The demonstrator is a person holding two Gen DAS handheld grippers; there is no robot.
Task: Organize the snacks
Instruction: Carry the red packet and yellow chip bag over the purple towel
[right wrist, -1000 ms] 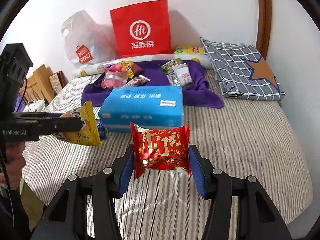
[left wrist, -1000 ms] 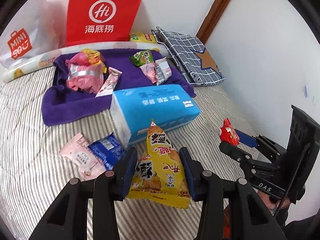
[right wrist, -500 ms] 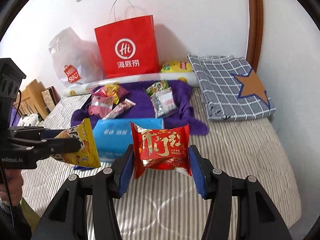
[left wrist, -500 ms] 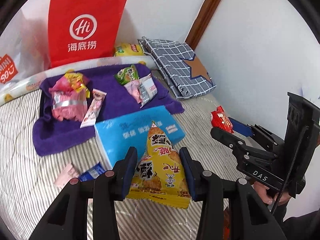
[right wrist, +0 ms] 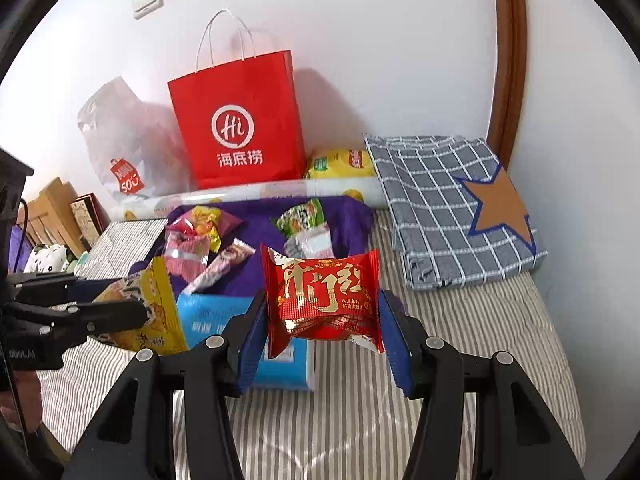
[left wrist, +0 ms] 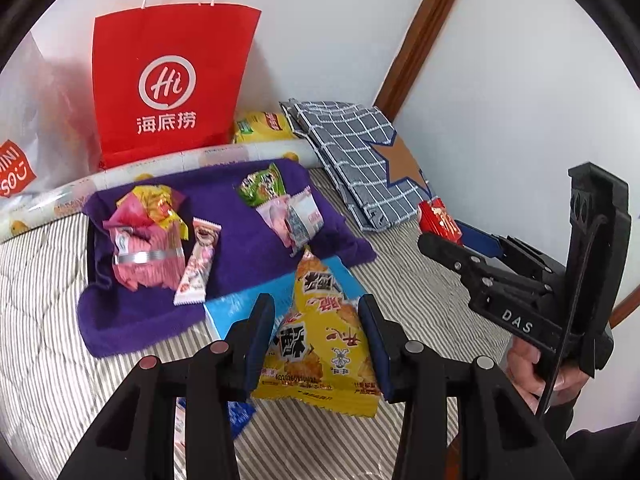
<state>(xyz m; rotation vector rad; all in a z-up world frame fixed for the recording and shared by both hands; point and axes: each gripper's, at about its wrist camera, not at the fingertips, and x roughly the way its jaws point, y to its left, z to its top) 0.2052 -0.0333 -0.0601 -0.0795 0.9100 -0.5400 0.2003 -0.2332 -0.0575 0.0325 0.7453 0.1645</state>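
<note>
My left gripper point(left wrist: 316, 340) is shut on a yellow triangular snack packet point(left wrist: 320, 336), held above the striped bed. My right gripper point(right wrist: 322, 324) is shut on a red snack packet point(right wrist: 324, 300) with gold lettering. Each gripper shows in the other's view: the right one point(left wrist: 440, 226) at the right with the red packet point(left wrist: 438, 220), the left one point(right wrist: 132, 300) at the left with the yellow packet point(right wrist: 154, 312). Ahead lies a purple towel point(left wrist: 240, 240) carrying a pink and yellow pile of packets point(left wrist: 146, 236), a pink stick packet point(left wrist: 198, 268) and a green and pink group point(left wrist: 280, 208).
A blue tissue pack point(right wrist: 212, 316) lies just before the towel. Behind it stand a red paper bag point(right wrist: 240, 128), a white plastic bag point(right wrist: 120, 140), a yellow chip bag point(right wrist: 340, 164) and a long roll point(right wrist: 260, 192). A checked grey cloth point(right wrist: 452, 208) lies right, against white walls.
Both grippers have risen and moved forward toward the purple towel, each still holding its packet. The tissue pack and the loose packets on the bed have slid lower in view.
</note>
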